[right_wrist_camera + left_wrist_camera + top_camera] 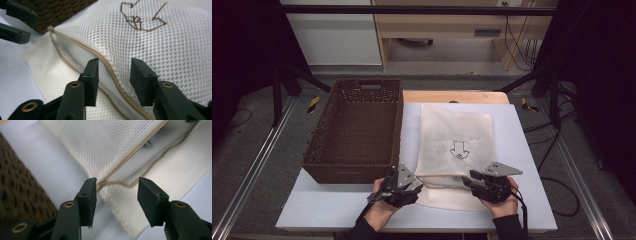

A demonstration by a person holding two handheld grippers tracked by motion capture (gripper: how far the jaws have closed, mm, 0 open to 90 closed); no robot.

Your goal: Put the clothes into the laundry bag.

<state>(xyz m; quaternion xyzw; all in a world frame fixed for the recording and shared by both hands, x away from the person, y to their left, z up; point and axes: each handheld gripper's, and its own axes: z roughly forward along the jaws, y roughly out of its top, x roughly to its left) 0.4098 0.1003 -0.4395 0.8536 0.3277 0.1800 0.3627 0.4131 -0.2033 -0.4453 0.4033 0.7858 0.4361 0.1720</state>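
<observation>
- Beside the brown woven plastic basket (357, 131), cream mesh laundry bag (456, 142) lies flat, mouth toward the person for access.
- Left gripper (412, 189) and right gripper (472, 181) at the bag's near corners, jaws spread, pinching nothing.

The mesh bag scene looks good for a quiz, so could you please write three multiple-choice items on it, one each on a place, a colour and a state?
1. Where does the basket stand relative to the mesh bag in the high view?
A. to its left
B. to its right
C. on top of it

2. What colour is the basket?
A. blue
B. brown
C. white

3. How do the jaws of the right gripper stand?
A. pressed shut on the basket rim
B. shut with nothing between them
C. open, at the bag's zipper edge

Answers:
1. A, the basket sits left of the bag on the table.
2. B, its weave is dark brown.
3. C, a gap shows between the pads, and the zipper runs between them unpinched.
</observation>
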